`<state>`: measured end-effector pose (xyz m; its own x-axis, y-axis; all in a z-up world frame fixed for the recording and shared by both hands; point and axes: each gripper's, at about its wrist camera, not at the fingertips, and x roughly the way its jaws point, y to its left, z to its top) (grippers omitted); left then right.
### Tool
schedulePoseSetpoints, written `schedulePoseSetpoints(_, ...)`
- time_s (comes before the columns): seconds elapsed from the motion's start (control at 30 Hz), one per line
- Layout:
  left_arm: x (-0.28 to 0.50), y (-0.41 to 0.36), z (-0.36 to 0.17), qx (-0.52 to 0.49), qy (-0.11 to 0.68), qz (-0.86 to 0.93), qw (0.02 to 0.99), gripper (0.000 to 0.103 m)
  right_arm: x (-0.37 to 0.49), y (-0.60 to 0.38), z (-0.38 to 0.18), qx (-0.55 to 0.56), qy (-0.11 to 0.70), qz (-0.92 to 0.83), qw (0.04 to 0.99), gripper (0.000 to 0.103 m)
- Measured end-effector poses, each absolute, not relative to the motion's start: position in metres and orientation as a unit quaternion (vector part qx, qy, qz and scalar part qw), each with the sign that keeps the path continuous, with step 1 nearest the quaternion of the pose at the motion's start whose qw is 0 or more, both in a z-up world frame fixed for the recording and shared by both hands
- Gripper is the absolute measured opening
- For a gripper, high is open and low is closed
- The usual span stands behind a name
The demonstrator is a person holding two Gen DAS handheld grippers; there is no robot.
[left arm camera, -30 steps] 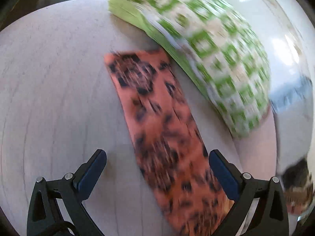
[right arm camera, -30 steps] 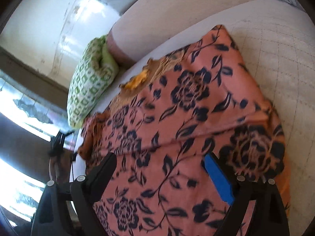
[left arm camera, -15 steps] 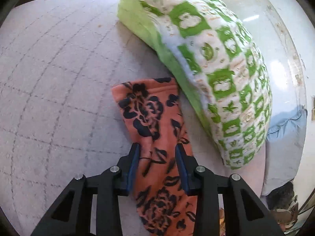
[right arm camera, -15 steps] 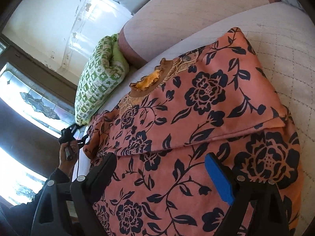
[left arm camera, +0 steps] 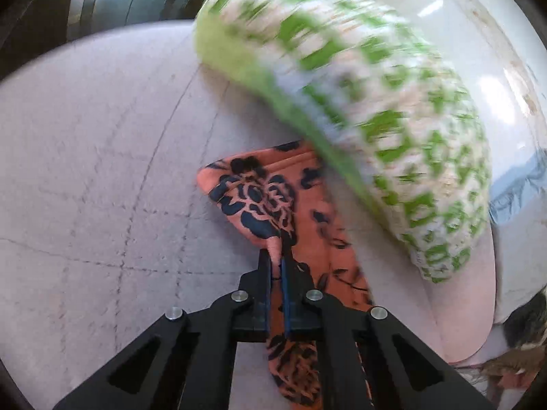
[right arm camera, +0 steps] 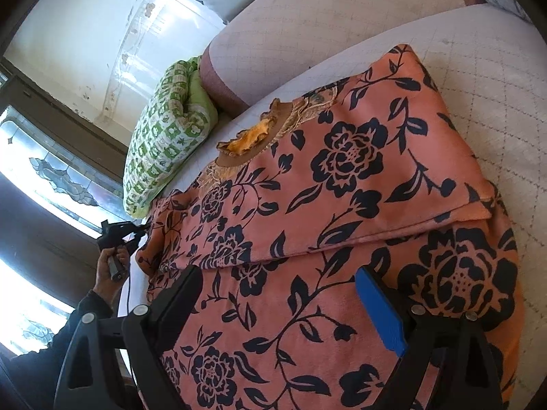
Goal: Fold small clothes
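I see the quilted bed (right arm camera: 485, 109) with the orange floral garment (right arm camera: 342, 205) spread across it, one side already folded over. A green checked pillow (left arm camera: 376, 102) lies beside the sleeve (left arm camera: 273, 205). My left gripper (left arm camera: 277, 263) is clenched on that sleeve; my right gripper (right arm camera: 277, 294) hangs released over the garment.

A home – quilted bed (right arm camera: 489, 78), green pillow (right arm camera: 164, 143), leaded-glass window (right arm camera: 51, 174)

One floral garment (right arm camera: 342, 205), one green checked pillow (right arm camera: 164, 143), two grippers (left arm camera: 276, 266) (right arm camera: 277, 304)
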<state>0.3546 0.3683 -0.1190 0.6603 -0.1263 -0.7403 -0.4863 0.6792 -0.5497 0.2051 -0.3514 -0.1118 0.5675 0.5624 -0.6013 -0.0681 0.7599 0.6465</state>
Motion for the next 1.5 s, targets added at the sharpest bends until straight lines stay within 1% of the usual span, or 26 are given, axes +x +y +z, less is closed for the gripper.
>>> schedulePoseSetpoints(0.13, 0.334, 0.309, -0.034, -0.303, 0.348, 0.056, 0.885, 0.004, 0.204, -0.355, -0.105, 0.289, 0.412, 0.185, 0.844, 0.093)
schedulePoseSetpoints(0.23, 0.301, 0.225, 0.052, -0.226, 0.285, -0.025, 0.931, 0.004, 0.200, -0.360, -0.097, 0.291, 0.398, 0.186, 0.850, 0.093)
schedulePoseSetpoints(0.3, 0.275, 0.170, 0.091, -0.187, 0.260, -0.085, 0.944, 0.004, 0.197, -0.364, -0.092, 0.295, 0.391, 0.186, 0.852, 0.093)
schedulePoseSetpoints(0.37, 0.251, 0.099, 0.115, -0.138, 0.249, -0.147, 0.947, 0.005, 0.195, -0.369, -0.088, 0.302, 0.385, 0.186, 0.852, 0.093)
schedulePoseSetpoints(0.4, 0.239, 0.060, 0.118, -0.119, 0.252, -0.179, 0.944, 0.005, 0.193, -0.371, -0.087, 0.306, 0.383, 0.185, 0.852, 0.093)
schedulePoseSetpoints(0.43, 0.232, 0.031, 0.113, -0.107, 0.261, -0.201, 0.938, 0.009, 0.193, -0.374, -0.086, 0.310, 0.380, 0.182, 0.852, 0.093)
schedulePoseSetpoints(0.47, 0.226, -0.003, 0.104, -0.091, 0.278, -0.227, 0.929, 0.029, 0.192, -0.378, -0.086, 0.318, 0.377, 0.176, 0.852, 0.093)
schedulePoseSetpoints(0.5, 0.222, -0.038, 0.085, -0.068, 0.306, -0.252, 0.916, 0.066, 0.192, -0.382, -0.086, 0.326, 0.377, 0.173, 0.849, 0.093)
schedulePoseSetpoints(0.53, 0.218, -0.065, 0.062, -0.047, 0.333, -0.261, 0.905, 0.081, 0.192, -0.386, -0.088, 0.337, 0.378, 0.170, 0.845, 0.093)
schedulePoseSetpoints(0.57, 0.214, -0.088, 0.035, -0.017, 0.361, -0.260, 0.895, 0.089, 0.192, -0.390, -0.091, 0.351, 0.378, 0.165, 0.841, 0.094)
schedulePoseSetpoints(0.6, 0.218, -0.102, 0.010, 0.009, 0.389, -0.255, 0.885, 0.089, 0.192, -0.398, -0.094, 0.372, 0.379, 0.156, 0.833, 0.097)
schedulePoseSetpoints(0.67, 0.217, -0.112, -0.037, 0.049, 0.453, -0.223, 0.862, 0.087, 0.191, -0.409, -0.100, 0.400, 0.380, 0.147, 0.821, 0.098)
schedulePoseSetpoints(0.7, 0.212, -0.101, -0.053, 0.042, 0.470, -0.204, 0.858, 0.087, 0.191, -0.416, -0.103, 0.414, 0.380, 0.141, 0.815, 0.098)
schedulePoseSetpoints(0.77, 0.199, -0.059, -0.067, 0.001, 0.482, -0.175, 0.859, 0.087, 0.189, -0.424, -0.103, 0.426, 0.376, 0.137, 0.812, 0.098)
schedulePoseSetpoints(0.83, 0.192, -0.015, -0.070, -0.041, 0.477, -0.140, 0.867, 0.087, 0.188, -0.425, -0.097, 0.422, 0.369, 0.142, 0.816, 0.098)
schedulePoseSetpoints(0.93, 0.181, 0.058, -0.070, -0.072, 0.464, -0.067, 0.880, 0.087, 0.191, -0.418, -0.087, 0.403, 0.365, 0.154, 0.825, 0.098)
schedulePoseSetpoints(1.03, 0.195, 0.112, -0.083, -0.090, 0.462, 0.002, 0.882, 0.087, 0.201, -0.407, -0.074, 0.389, 0.367, 0.155, 0.830, 0.098)
schedulePoseSetpoints(1.13, 0.208, 0.154, -0.089, -0.116, 0.474, 0.015, 0.873, 0.087, 0.230, -0.391, -0.059, 0.310, 0.386, 0.122, 0.860, 0.097)
schedulePoseSetpoints(1.23, 0.227, 0.172, -0.086, -0.148, 0.470, 0.000, 0.870, 0.087, 0.265, -0.383, -0.062, 0.256, 0.428, 0.092, 0.862, 0.097)
schedulePoseSetpoints(1.33, 0.259, 0.163, -0.090, -0.149, 0.483, -0.035, 0.862, 0.087, 0.286, -0.372, -0.081, 0.203, 0.478, 0.074, 0.852, 0.086)
schedulePoseSetpoints(1.4, 0.279, 0.161, -0.100, -0.141, 0.498, -0.041, 0.855, 0.085, 0.291, -0.371, -0.093, 0.198, 0.494, 0.071, 0.844, 0.075)
schedulePoseSetpoints(1.43, 0.288, 0.161, -0.106, -0.143, 0.504, -0.042, 0.851, 0.080, 0.291, -0.370, -0.097, 0.194, 0.498, 0.065, 0.843, 0.073)
schedulePoseSetpoints(1.47, 0.294, 0.161, -0.113, -0.142, 0.514, -0.043, 0.845, 0.057, 0.291, -0.371, -0.099, 0.192, 0.500, 0.063, 0.842, 0.072)
schedulePoseSetpoints(1.5, 0.300, 0.161, -0.119, -0.136, 0.528, -0.043, 0.837, 0.027, 0.292, -0.370, -0.100, 0.188, 0.502, 0.062, 0.842, 0.072)
